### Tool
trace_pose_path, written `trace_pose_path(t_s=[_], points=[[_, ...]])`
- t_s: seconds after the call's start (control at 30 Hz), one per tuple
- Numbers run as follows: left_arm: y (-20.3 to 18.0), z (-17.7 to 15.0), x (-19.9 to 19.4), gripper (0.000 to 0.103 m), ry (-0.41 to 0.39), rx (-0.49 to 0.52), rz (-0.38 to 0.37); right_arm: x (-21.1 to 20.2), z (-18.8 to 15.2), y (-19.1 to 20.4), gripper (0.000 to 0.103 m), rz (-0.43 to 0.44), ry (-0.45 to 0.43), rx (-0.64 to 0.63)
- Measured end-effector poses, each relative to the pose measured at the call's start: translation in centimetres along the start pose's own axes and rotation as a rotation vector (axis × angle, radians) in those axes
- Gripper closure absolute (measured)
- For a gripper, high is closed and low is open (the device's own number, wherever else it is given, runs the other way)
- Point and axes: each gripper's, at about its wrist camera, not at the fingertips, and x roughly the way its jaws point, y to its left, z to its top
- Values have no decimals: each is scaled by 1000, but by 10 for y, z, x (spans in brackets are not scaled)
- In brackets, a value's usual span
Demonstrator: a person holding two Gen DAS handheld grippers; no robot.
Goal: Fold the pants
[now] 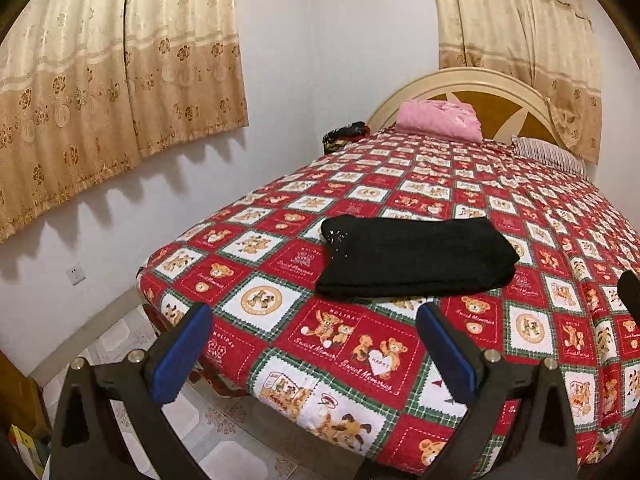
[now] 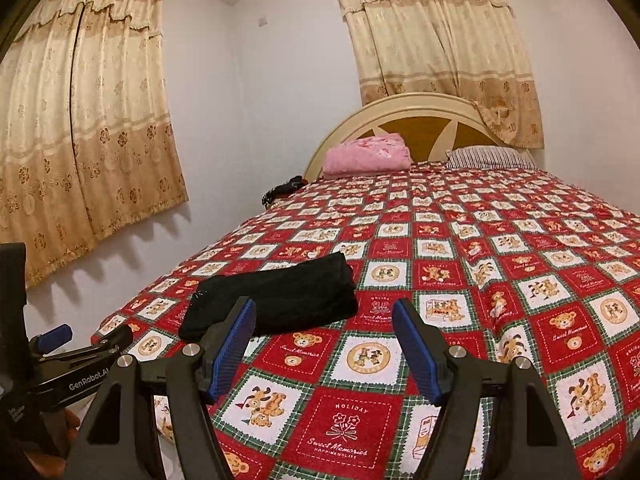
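Black pants point(image 1: 416, 258) lie folded into a compact rectangle on the red teddy-bear bedspread point(image 1: 344, 344), near the foot of the bed; they also show in the right wrist view point(image 2: 276, 298). My left gripper point(image 1: 316, 332) is open and empty, held back from the pants above the bed's near corner. My right gripper point(image 2: 324, 328) is open and empty, above the bedspread point(image 2: 460, 280), just right of and nearer than the pants. The left gripper's body point(image 2: 76, 364) shows at the lower left of the right wrist view.
A pink folded blanket point(image 1: 440, 118) and a striped pillow point(image 1: 548, 156) lie by the headboard point(image 1: 472, 88). A dark bundle point(image 1: 344, 136) sits beside the bed's far left corner. Curtains point(image 1: 120, 80) hang on the left wall. Tiled floor point(image 1: 224, 432) lies below the bed's corner.
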Motion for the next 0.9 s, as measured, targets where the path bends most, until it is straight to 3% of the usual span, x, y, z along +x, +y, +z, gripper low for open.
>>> trace_pose_path(t_s=[0.9], points=[[-7,0,-11,0,-32,11,25,-17,3,2,31,-26,-88,-27]])
